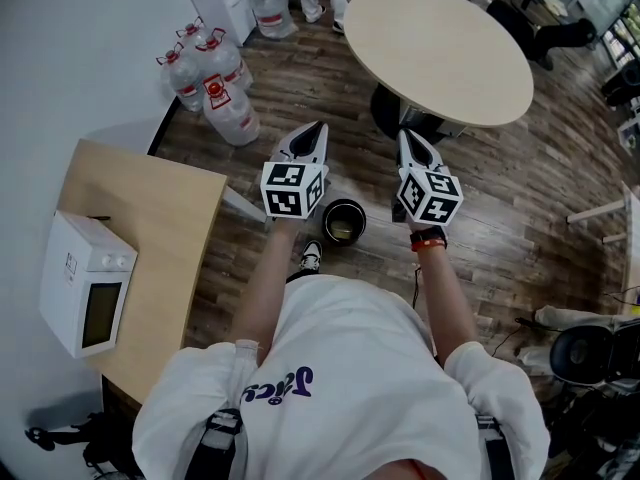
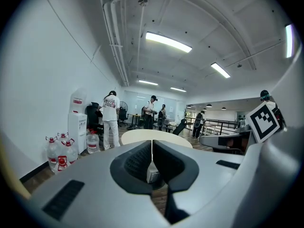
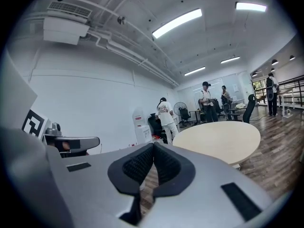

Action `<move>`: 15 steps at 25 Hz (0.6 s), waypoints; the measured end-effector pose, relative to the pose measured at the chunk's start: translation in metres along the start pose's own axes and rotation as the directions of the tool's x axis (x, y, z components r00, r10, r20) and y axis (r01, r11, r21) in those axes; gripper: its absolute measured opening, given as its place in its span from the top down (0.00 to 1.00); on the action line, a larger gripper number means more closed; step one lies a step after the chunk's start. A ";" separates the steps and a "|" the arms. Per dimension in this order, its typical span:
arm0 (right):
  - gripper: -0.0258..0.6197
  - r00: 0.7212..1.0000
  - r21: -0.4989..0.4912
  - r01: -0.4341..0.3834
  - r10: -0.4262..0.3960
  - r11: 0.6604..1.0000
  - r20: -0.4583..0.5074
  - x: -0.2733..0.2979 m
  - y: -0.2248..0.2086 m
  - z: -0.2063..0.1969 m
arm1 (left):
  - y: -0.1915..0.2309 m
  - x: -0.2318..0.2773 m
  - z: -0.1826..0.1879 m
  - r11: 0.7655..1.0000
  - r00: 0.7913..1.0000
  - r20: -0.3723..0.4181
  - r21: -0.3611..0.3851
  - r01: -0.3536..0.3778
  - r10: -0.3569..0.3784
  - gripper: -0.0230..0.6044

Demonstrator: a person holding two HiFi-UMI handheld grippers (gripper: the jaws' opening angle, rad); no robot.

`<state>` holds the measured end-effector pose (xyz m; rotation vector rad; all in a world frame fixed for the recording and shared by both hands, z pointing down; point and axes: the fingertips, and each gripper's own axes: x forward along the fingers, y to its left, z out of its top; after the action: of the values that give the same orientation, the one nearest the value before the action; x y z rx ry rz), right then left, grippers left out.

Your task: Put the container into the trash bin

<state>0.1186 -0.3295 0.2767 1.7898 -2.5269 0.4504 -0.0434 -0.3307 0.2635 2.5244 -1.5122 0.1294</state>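
A pale thing (image 1: 341, 231) lies inside the round black trash bin (image 1: 360, 211) on the dark wooden floor (image 1: 520, 198). It is too small and dim to tell whether it is the container. In the head view the bin stands between the left tongs (image 1: 318, 128) and the right tongs (image 1: 405, 136), both clenched with nothing between their ribbed pads. Neither gripper view shows the bin, since the grey tong bodies cut off the floor below.
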 end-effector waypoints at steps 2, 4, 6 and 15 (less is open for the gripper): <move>0.94 1.000 -0.002 0.004 -0.004 1.000 0.000 0.004 0.001 0.000 | 0.003 0.003 0.001 1.000 1.000 0.000 0.000 0.005 -0.005 0.92; 0.94 1.000 -0.004 0.007 -0.008 1.000 -0.003 0.009 0.002 -0.001 | 0.007 0.007 0.000 1.000 1.000 -0.001 -0.001 0.011 -0.011 0.92; 0.94 1.000 -0.003 0.010 -0.010 1.000 -0.007 0.016 0.001 -0.003 | 0.010 0.014 -0.001 1.000 1.000 -0.005 -0.001 0.017 -0.017 0.92; 0.94 0.999 0.010 0.030 -0.030 0.999 -0.015 0.046 0.005 -0.008 | 0.036 0.035 -0.004 0.999 0.999 -0.023 -0.005 0.043 -0.043 0.92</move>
<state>0.0964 -0.3683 0.2915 1.8184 -2.4884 0.4743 -0.0586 -0.3765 0.2780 2.5410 -1.4473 0.1477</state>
